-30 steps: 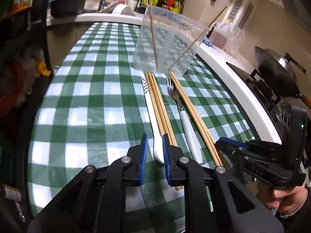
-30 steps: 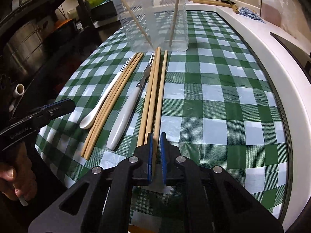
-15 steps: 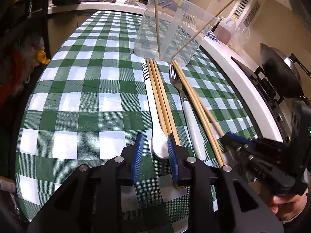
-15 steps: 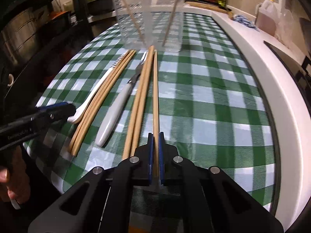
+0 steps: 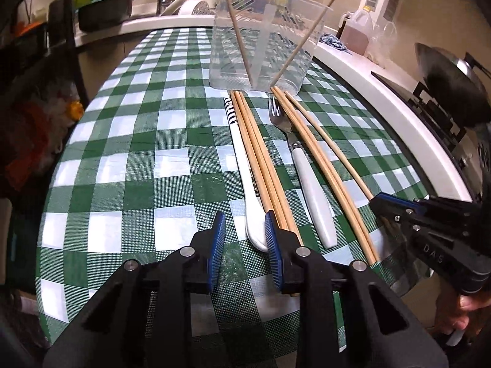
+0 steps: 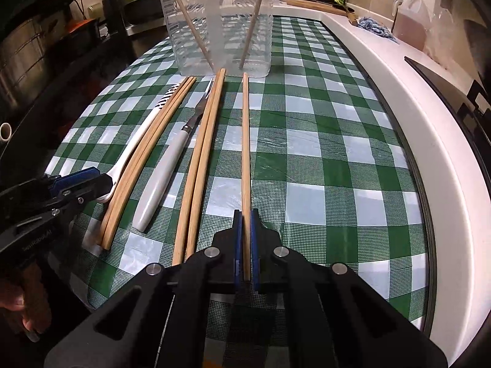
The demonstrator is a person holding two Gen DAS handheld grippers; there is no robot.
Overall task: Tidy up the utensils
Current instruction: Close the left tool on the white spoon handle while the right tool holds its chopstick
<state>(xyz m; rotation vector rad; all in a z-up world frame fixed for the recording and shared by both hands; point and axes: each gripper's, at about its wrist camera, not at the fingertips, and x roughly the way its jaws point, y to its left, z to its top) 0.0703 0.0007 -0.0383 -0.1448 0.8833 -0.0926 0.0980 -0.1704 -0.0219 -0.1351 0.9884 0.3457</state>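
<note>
A clear plastic container (image 5: pixel 264 40) (image 6: pixel 221 24) stands at the far end of the green checked tablecloth (image 5: pixel 138 141) with two chopsticks leaning in it. In front of it lie a white spoon (image 5: pixel 245 184) (image 6: pixel 135 141), a bundle of wooden chopsticks (image 5: pixel 260 159) (image 6: pixel 147 156), a white-handled fork (image 5: pixel 310 184) (image 6: pixel 162 178) and two more chopsticks (image 6: pixel 202 159). My right gripper (image 6: pixel 244 214) is shut on a single chopstick (image 6: pixel 245 141), lifted and swung apart from the pair. My left gripper (image 5: pixel 244 217) is open, its fingers astride the spoon's bowl end.
A white counter edge (image 6: pixel 414 122) runs along the right of the table. A wok (image 5: pixel 448 76) sits on a stove at the right. A jug of brown liquid (image 6: pixel 411 18), bottles and a sink area stand behind the container. Dark shelving (image 6: pixel 46 46) is at the left.
My right gripper has pulled one chopstick away from the other two, to the right. My left gripper has opened wider near the spoon's bowl.
</note>
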